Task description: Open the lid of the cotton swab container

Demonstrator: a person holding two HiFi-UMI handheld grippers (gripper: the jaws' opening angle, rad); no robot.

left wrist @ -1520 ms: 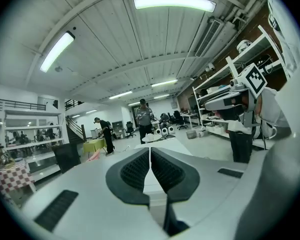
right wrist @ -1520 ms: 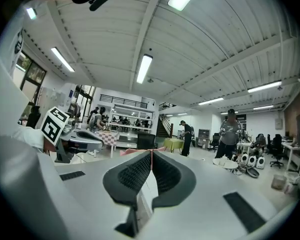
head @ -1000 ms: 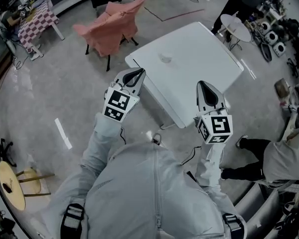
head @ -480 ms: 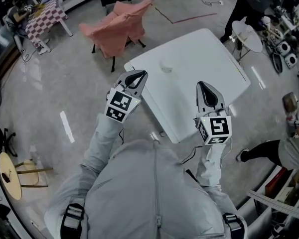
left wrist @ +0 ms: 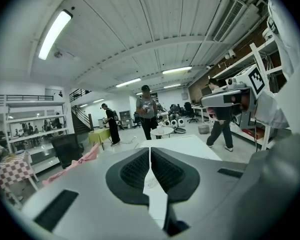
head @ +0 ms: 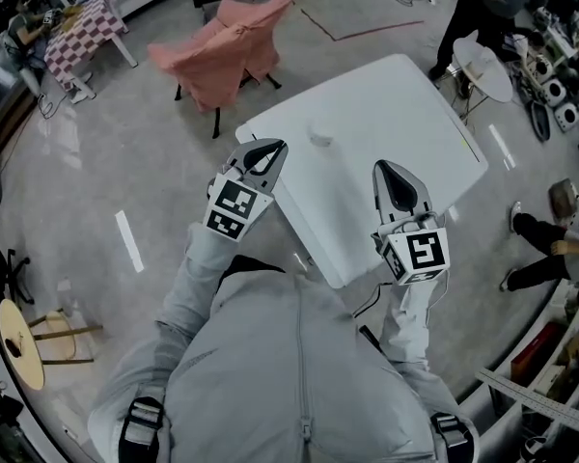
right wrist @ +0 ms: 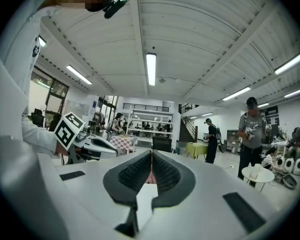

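The task has not begun in any way that shows. The cotton swab container (head: 320, 139), a small pale, see-through round thing, stands alone on the white rectangular worktop (head: 405, 114), towards its far left part in the head view. It is too small there to tell whether its lid is on, though nothing lies beside it that looks like a lid taken off.

The person, in a light grey jacket, holds both tools out in front of the chest, short of the container. The left claw (head: 270, 150), white with dark ribbed pads and a black-and-white marker cube behind it, sits at the worktop's near left edge in the head view. In the left gripper view the left claw (left wrist: 150, 150) is pressed together with nothing between the pads, and the white worktop shows beyond it. The right claw (head: 386, 170), of the same make, hangs over the near part of the worktop, well apart from the container. The right gripper view shows the right claw (right wrist: 151, 152) pressed together as well, and empty.

So everything is left, as I judge it: bringing the claws in to the container, spreading one to steady the body, and working the lid up with the other.

A chair draped in pink cloth (head: 222, 41) stands on the floor beyond the worktop.
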